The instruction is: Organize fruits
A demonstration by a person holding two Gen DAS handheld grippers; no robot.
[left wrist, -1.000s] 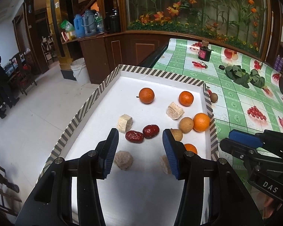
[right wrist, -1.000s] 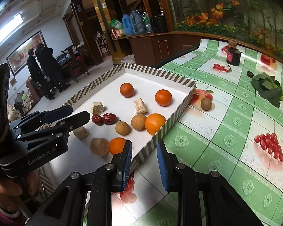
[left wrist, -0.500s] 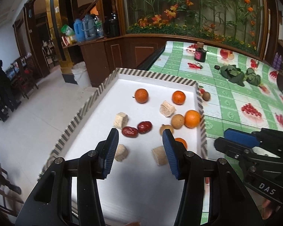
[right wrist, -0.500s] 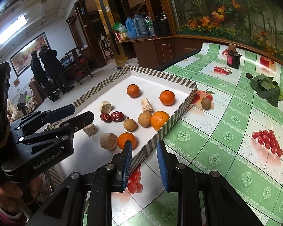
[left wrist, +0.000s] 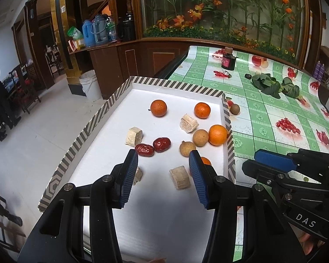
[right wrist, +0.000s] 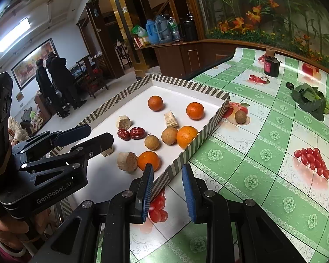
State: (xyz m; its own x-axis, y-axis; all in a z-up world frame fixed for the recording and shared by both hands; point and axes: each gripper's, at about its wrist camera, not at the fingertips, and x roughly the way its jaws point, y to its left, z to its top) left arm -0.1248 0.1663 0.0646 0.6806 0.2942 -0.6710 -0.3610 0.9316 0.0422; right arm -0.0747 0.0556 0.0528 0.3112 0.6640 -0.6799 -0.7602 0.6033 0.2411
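A white tray with a striped rim (left wrist: 228, 131) (right wrist: 199, 140) holds several oranges (left wrist: 158, 108) (right wrist: 194, 110), two red dates (left wrist: 161, 144) (right wrist: 137, 132), two brown longans (left wrist: 200, 137) (right wrist: 151, 142) and several pale sugarcane chunks (left wrist: 179, 177) (right wrist: 127, 161). One more longan (left wrist: 235, 109) (right wrist: 240, 116) lies on the tablecloth outside the tray. My left gripper (left wrist: 163, 174) is open and empty above the tray's near part. My right gripper (right wrist: 167, 194) is open and empty over the tray's near right rim.
The table carries a green checked cloth with fruit prints (right wrist: 274, 153). Leafy greens (left wrist: 272, 85) and a dark jar (left wrist: 228, 61) stand at the far end. The tray's left side overhangs the floor. People stand in the room at left (right wrist: 54, 83).
Both grippers have drawn back toward me and risen a little; the tray contents look smaller and farther. Both stay open and empty. The fruits have not moved.
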